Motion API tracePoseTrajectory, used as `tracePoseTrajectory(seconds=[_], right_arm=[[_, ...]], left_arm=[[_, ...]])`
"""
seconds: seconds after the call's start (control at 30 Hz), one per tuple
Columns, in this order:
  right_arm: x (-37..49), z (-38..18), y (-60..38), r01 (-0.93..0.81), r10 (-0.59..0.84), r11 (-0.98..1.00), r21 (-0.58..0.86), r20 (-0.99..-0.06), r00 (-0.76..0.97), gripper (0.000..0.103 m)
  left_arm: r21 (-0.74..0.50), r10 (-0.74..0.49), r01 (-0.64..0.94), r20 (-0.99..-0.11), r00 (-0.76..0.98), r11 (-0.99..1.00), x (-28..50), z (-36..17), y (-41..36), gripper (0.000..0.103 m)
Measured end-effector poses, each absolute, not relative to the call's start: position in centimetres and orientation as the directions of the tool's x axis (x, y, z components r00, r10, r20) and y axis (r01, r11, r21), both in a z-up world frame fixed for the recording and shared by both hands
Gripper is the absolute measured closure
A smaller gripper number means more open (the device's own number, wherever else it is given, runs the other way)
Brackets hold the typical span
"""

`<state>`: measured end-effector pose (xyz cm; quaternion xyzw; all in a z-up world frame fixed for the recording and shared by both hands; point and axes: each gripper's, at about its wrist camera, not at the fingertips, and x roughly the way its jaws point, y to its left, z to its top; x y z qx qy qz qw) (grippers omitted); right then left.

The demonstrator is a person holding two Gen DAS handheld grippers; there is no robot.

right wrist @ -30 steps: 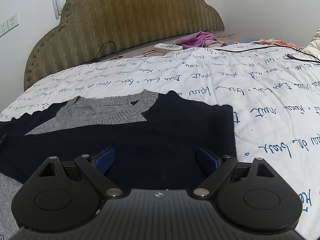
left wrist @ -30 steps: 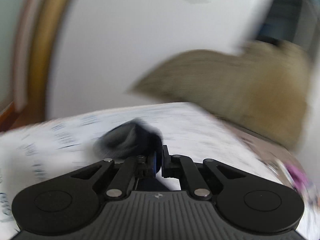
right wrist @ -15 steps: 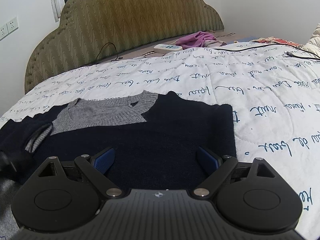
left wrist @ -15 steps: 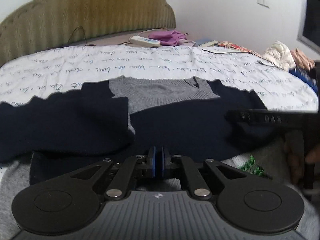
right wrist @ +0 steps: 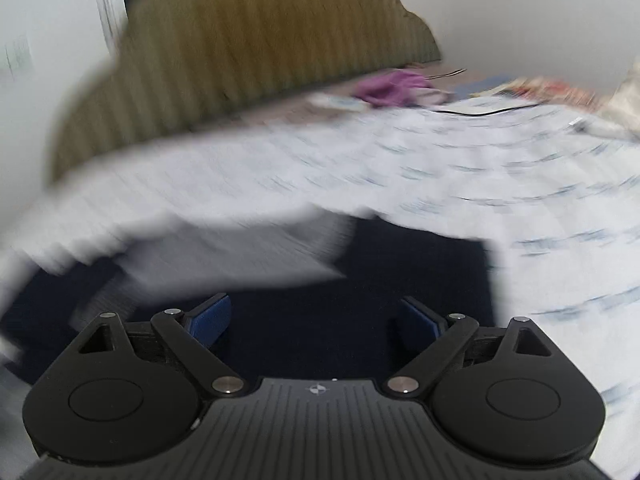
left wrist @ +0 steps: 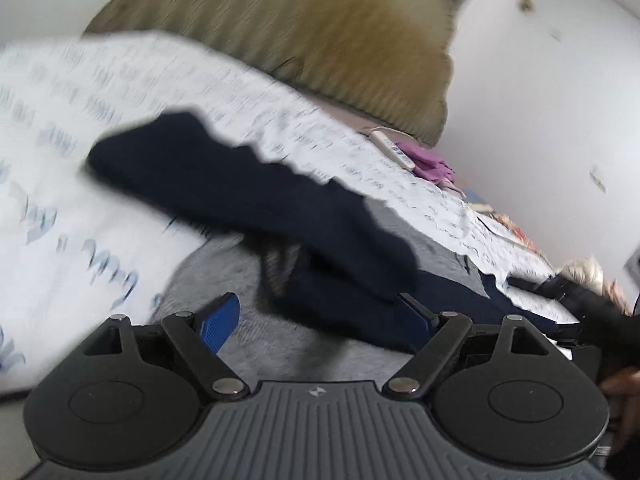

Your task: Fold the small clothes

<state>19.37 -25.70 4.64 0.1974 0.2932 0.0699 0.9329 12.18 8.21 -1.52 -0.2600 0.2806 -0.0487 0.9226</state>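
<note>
From my left wrist camera, my left gripper (left wrist: 318, 318) stands with its blue pads spread wide; its jaws have just been opening, and nothing is pinched between them. Just past the pads lies the navy and grey sweater (left wrist: 340, 280), spread on the white quilt (left wrist: 72, 208) with blue handwriting print. One navy sleeve (left wrist: 224, 184) lies folded across the body, reaching out toward the quilt's left side (the whole view is smeared with motion). Behind the bed rises the olive padded headboard (left wrist: 312, 36), and near it, at the quilt's far edge, sit a white remote (left wrist: 394, 150) and a purple cloth (left wrist: 434, 164). At the right edge I see my right gripper's black body (left wrist: 592, 312), with a hand (left wrist: 624, 392) behind it.

From my right wrist camera, my right gripper (right wrist: 316, 318) is also wide open, holding nothing. The sweater's (right wrist: 360, 300) navy body lies directly under and ahead of the pads, its grey collar area (right wrist: 240, 252) a blur further on. The quilt (right wrist: 520, 200) extends to the right; the headboard (right wrist: 256, 48) and purple cloth (right wrist: 388, 88) are beyond.
</note>
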Motion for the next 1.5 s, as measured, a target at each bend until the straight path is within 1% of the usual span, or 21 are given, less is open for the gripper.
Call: tracePoseTrajectory(seconds=[0.07, 0.1, 0.13, 0.17, 0.23, 0.27, 0.33, 0.4, 0.43, 0.5, 0.53, 0.57, 0.6, 0.63, 0.77, 0.9, 1.03, 1.1, 1.27, 1.4, 1.5], right_arm=[[21.0, 4.5, -24.1, -0.062, 0.438, 0.804, 0.591, -0.519, 0.734, 0.01], [22.1, 3.9, -23.3, -0.057, 0.521, 0.742, 0.668, -0.52, 0.677, 0.01], [23.3, 3.0, -22.6, -0.03, 0.58, 0.686, 0.727, -0.521, 0.626, 0.012], [24.3, 2.2, -22.0, 0.005, 0.613, 0.65, 0.76, -0.528, 0.588, 0.016], [25.8, 0.9, -20.8, 0.05, 0.629, 0.63, 0.775, -0.546, 0.554, 0.02], [26.3, 0.6, -20.4, 0.063, 0.63, 0.622, 0.78, -0.547, 0.552, 0.021], [27.0, 0.2, -19.8, 0.07, 0.658, 0.582, 0.81, -0.52, 0.544, 0.025], [27.6, 0.0, -18.8, 0.074, 0.689, 0.555, 0.828, -0.508, 0.517, 0.031], [27.9, 0.0, -18.2, 0.072, 0.697, 0.559, 0.826, -0.515, 0.499, 0.037], [28.2, 0.1, -17.3, 0.052, 0.691, 0.595, 0.802, -0.543, 0.478, 0.038], [28.2, 0.2, -17.1, 0.037, 0.687, 0.609, 0.792, -0.55, 0.474, 0.045], [28.2, 0.1, -16.8, 0.028, 0.682, 0.624, 0.781, -0.561, 0.468, 0.058], [28.0, 0.2, -16.9, 0.028, 0.676, 0.635, 0.772, -0.573, 0.464, 0.065], [27.9, 0.3, -16.9, 0.023, 0.665, 0.649, 0.761, -0.581, 0.468, 0.084], [27.3, 1.7, -16.9, -0.068, 0.652, 0.679, 0.731, -0.558, 0.514, 0.087], [26.8, 5.5, -19.1, -0.153, 0.664, 0.664, 0.732, -0.484, 0.569, 0.087], [25.1, 9.5, -24.3, -0.211, 0.64, 0.677, 0.705, -0.422, 0.642, 0.087], [24.0, 10.2, -27.7, -0.192, 0.597, 0.707, 0.681, -0.429, 0.678, 0.087], [22.0, 7.5, -35.9, 0.018, 0.434, 0.756, 0.655, -0.522, 0.734, 0.087], [21.7, 5.0, -37.0, 0.082, 0.399, 0.763, 0.641, -0.566, 0.721, 0.087], [21.8, 4.6, -36.3, 0.06, 0.417, 0.754, 0.654, -0.547, 0.725, 0.087]], left_arm=[[-0.535, -0.249, -0.04, -0.457, 0.854, 0.844, 12.1, -2.0, 8.5, 0.015], [-0.539, -0.25, -0.041, -0.455, 0.854, 0.842, 12.3, -2.0, 8.5, 0.013], [-0.53, -0.247, -0.039, -0.457, 0.854, 0.847, 12.3, -2.0, 8.3, 0.013], [-0.52, -0.243, -0.036, -0.458, 0.855, 0.853, 12.3, -2.0, 8.1, 0.013], [-0.514, -0.241, -0.034, -0.459, 0.855, 0.857, 12.3, -2.0, 8.2, 0.013], [-0.517, -0.243, -0.033, -0.457, 0.856, 0.856, 12.4, -2.1, 8.2, 0.012], [-0.525, -0.248, -0.031, -0.452, 0.857, 0.85, 12.2, -2.0, 8.3, 0.012], [-0.527, -0.251, -0.027, -0.449, 0.857, 0.849, 12.0, -1.9, 8.4, 0.01], [-0.527, -0.252, -0.025, -0.448, 0.858, 0.85, 11.9, -1.9, 8.4, 0.009], [-0.527, -0.255, -0.022, -0.446, 0.858, 0.849, 11.9, -1.8, 8.4, 0.008], [-0.529, -0.256, -0.022, -0.445, 0.858, 0.848, 11.8, -1.8, 8.4, 0.008], [-0.53, -0.257, -0.021, -0.445, 0.858, 0.848, 11.8, -1.8, 8.4, 0.008], [-0.53, -0.257, -0.021, -0.444, 0.858, 0.848, 11.9, -1.8, 8.4, 0.008], [-0.529, -0.257, -0.02, -0.444, 0.858, 0.848, 11.9, -1.9, 8.4, 0.008], [-0.527, -0.258, -0.017, -0.443, 0.858, 0.85, 11.8, -1.8, 8.3, 0.006], [-0.527, -0.257, -0.017, -0.444, 0.859, 0.85, 11.8, -1.8, 8.3, 0.006], [-0.529, -0.259, -0.017, -0.442, 0.859, 0.848, 11.8, -1.8, 8.3, 0.006], [-0.53, -0.259, -0.017, -0.441, 0.859, 0.848, 11.8, -1.8, 8.3, 0.006], [-0.529, -0.26, -0.015, -0.441, 0.859, 0.848, 11.8, -1.8, 8.3, 0.004], [-0.519, -0.255, -0.015, -0.446, 0.858, 0.855, 11.8, -1.7, 8.1, 0.004], [-0.508, -0.246, -0.02, -0.451, 0.858, 0.861, 11.8, -1.6, 7.8, 0.004]])
